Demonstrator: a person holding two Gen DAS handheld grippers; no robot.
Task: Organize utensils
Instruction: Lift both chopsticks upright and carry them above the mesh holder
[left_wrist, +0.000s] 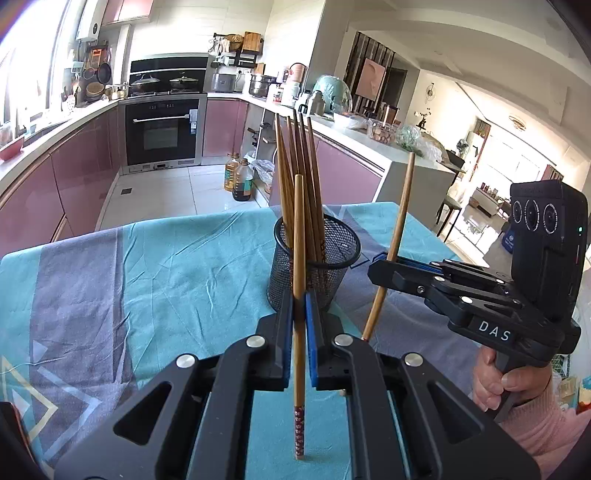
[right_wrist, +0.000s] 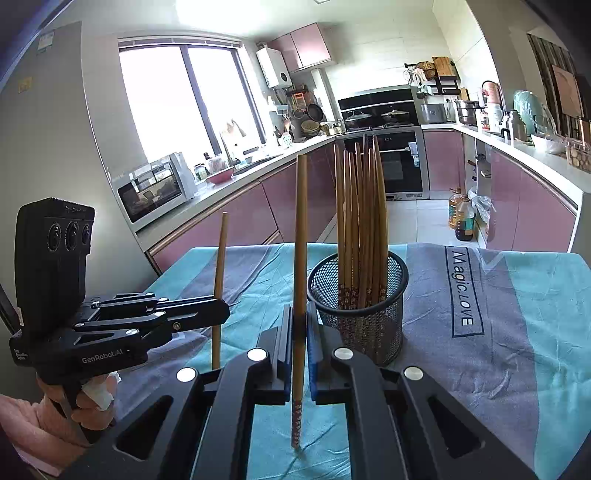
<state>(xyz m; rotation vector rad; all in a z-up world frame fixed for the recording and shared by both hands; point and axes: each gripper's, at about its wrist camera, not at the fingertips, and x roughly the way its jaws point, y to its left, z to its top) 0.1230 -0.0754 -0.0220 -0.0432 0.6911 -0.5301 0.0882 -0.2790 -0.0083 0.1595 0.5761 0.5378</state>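
Each gripper clamps one upright chopstick just short of the black mesh holder (left_wrist: 317, 258) on the blue cloth: left gripper (left_wrist: 300, 332) with its chopstick (left_wrist: 299, 277), right gripper (right_wrist: 300, 343) with its chopstick (right_wrist: 300, 258). Best lift each clear of the holder's rim, then lower it among the chopsticks standing inside.

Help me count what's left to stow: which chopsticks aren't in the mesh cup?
Two: one clamped upright in the left gripper, one in the right gripper. The others stand bunched inside the mesh cup.
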